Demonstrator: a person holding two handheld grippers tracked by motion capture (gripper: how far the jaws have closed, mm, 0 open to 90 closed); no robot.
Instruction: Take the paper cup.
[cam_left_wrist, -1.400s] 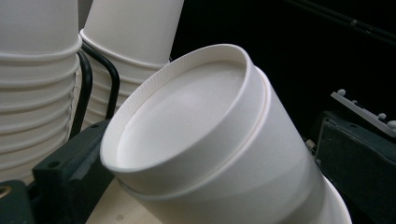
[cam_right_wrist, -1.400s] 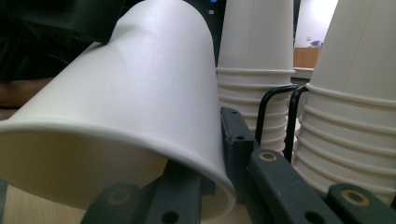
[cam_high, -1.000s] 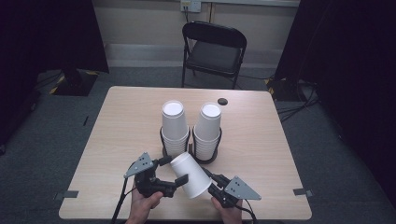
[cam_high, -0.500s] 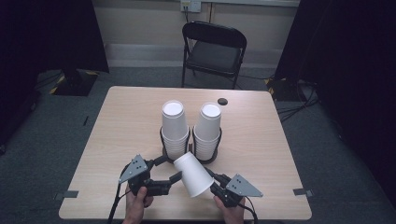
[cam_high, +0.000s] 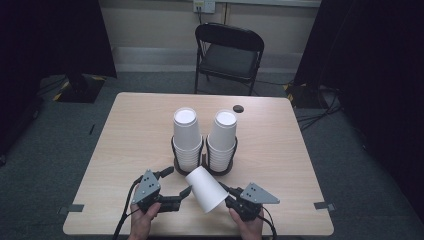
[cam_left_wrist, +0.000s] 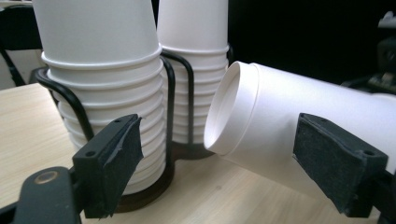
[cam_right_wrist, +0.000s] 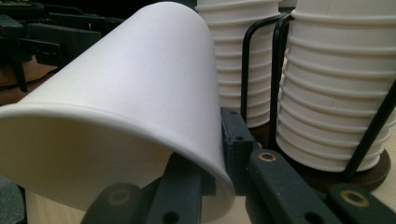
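A single white paper cup (cam_high: 205, 189) (cam_left_wrist: 280, 121) (cam_right_wrist: 140, 93) hangs tilted over the table's near edge. My right gripper (cam_high: 226, 194) (cam_right_wrist: 219, 163) is shut on its rim, one jaw inside and one outside. Just left of the cup's base is my left gripper (cam_high: 178, 181) (cam_left_wrist: 229, 158). Its jaws have just been closing but stand apart, and nothing is pressed between the pads (cam_left_wrist: 119, 154). Behind them, two stacks of upturned white cups (cam_high: 186, 137) (cam_high: 222, 137) (cam_left_wrist: 102, 93) (cam_right_wrist: 336, 93) stand in a black wire holder (cam_high: 200, 165).
The wooden table (cam_high: 125, 140) carries a small dark round thing (cam_high: 238, 108) near its far edge. A black folding chair (cam_high: 227, 50) stands beyond the table. Dark curtains hang on both sides. The cup stacks are close behind the held cup.
My left gripper has drawn back a little to the left and toward the person, away from the cup's base. The cup and the right gripper have stayed put.
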